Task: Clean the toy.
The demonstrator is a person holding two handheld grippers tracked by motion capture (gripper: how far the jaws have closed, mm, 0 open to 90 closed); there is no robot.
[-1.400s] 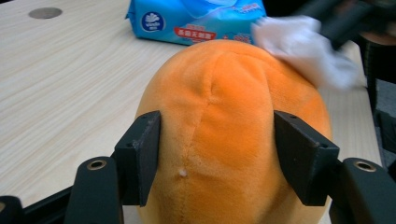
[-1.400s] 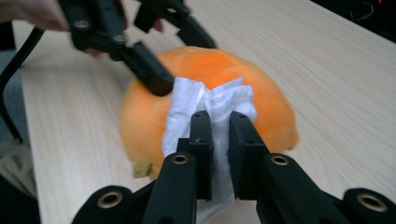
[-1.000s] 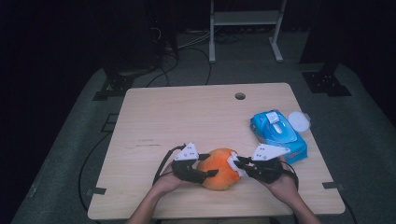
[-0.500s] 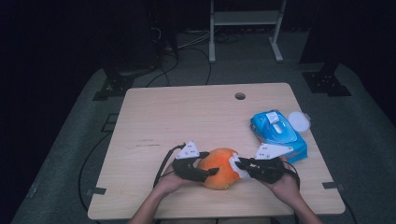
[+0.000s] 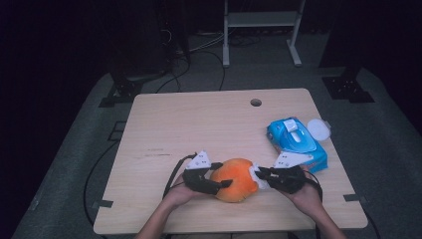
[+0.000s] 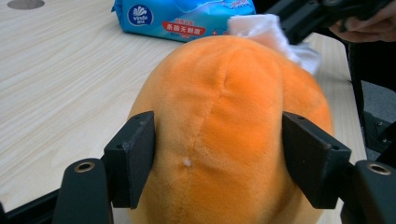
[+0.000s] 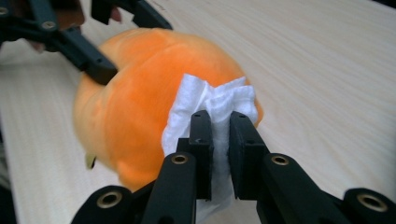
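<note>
The left gripper [image 6: 217,158] clamped the orange plush [image 5: 235,179] at the table's [image 5: 199,119] near edge; the right gripper [image 7: 219,140] pinched a wipe [image 7: 212,105] against it. Hard rubbing might tug the plush loose.

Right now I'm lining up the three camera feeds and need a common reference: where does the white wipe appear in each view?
High view: the white wipe is low, right of centre, between the orange plush toy and the right gripper.
Left gripper view: top, right of centre, behind the plush.
Right gripper view: centre, pinched in the jaws against the plush.
Shared landmark: the orange plush toy.
</note>
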